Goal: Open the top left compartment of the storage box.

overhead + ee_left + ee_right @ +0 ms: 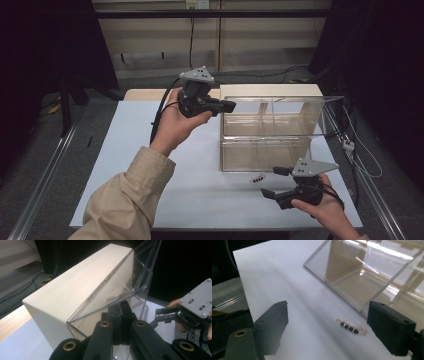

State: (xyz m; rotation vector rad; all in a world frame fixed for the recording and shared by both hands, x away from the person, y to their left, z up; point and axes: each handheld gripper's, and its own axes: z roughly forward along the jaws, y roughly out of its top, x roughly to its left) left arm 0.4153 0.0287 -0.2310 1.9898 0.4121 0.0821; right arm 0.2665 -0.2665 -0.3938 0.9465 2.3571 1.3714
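Observation:
A clear acrylic box (pixel 270 150) with a cream back panel (pixel 75 287) stands on the white table. Its clear lid (pixel 280 112) is tilted up. My left gripper (pixel 227 105) is held high at the box's left end, its jaws pressed together on the lid's edge (pixel 110 303). In front of the box lies a small clear strip with black dots (pixel 257 178). My right gripper (pixel 274 181) hovers low just right of the strip, open. In the right gripper view the strip (pixel 351 327) lies between the spread fingers (pixel 273 320).
The white table top (pixel 150 165) has bare room left of and in front of the box. A wooden strip (pixel 145 94) runs along the far edge. Cables (pixel 360 150) hang off the right side. Dark floor surrounds the table.

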